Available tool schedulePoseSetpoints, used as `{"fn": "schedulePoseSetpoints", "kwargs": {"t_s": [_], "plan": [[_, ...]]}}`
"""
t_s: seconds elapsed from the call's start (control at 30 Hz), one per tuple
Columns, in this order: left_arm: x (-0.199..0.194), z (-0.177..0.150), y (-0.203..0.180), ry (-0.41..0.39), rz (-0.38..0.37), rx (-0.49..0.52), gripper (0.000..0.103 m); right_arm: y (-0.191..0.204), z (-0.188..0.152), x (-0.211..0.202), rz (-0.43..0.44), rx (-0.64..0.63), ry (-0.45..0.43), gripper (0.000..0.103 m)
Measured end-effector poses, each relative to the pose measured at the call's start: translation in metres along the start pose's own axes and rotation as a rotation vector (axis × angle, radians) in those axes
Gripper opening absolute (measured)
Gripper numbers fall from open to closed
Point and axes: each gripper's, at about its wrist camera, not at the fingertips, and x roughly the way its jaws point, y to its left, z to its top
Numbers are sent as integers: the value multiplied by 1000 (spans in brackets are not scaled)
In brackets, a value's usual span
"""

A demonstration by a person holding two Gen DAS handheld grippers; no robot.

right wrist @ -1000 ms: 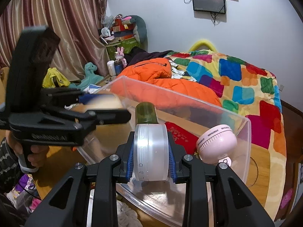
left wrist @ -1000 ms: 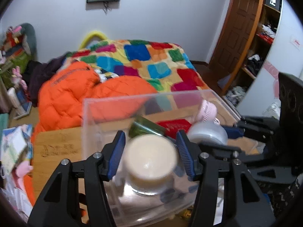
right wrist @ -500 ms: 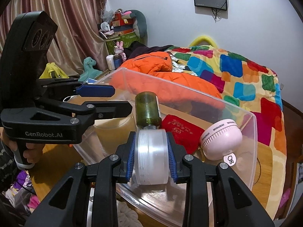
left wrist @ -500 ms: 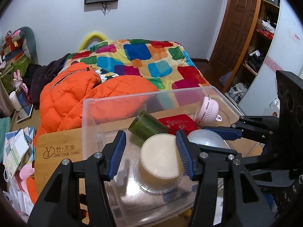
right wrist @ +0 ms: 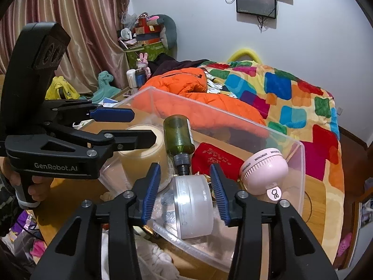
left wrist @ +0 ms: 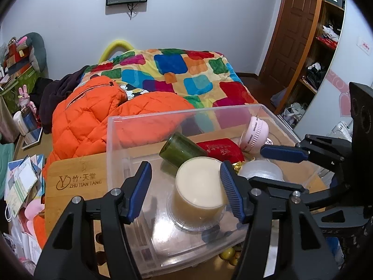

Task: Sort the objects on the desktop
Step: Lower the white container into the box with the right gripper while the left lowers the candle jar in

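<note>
Translucent tape roll [right wrist: 194, 206] between opening right gripper [right wrist: 185, 193] pads, untouched.

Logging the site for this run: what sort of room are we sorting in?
Most likely a bedroom at home: a bed under a patchwork blanket, an orange padded jacket on it, and an open wardrobe beside a wooden door.

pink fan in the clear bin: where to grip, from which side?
Grip the pink fan across its round ribbed body, coming from above through the clear bin's open top. It leans against the bin's far wall, with the red pouch beside it, so a sideways approach looks blocked.
</note>
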Motion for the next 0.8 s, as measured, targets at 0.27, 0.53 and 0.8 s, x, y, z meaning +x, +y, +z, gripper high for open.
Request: {"fn": "schedulePoseSetpoints", "kwargs": {"t_s": [0.27, 0.53, 0.8], "plan": [[-17, -3, -2, -12, -28, -5, 70, 3, 3, -20, -22, 12, -37, 58], [-41, -7, -4, -36, -21, -16, 74, -1, 1, -50, -39, 71, -83, 77], [-60, -18, -12, -56, -16, 3, 75, 1, -14, -70, -19, 117, -78, 77]]}}
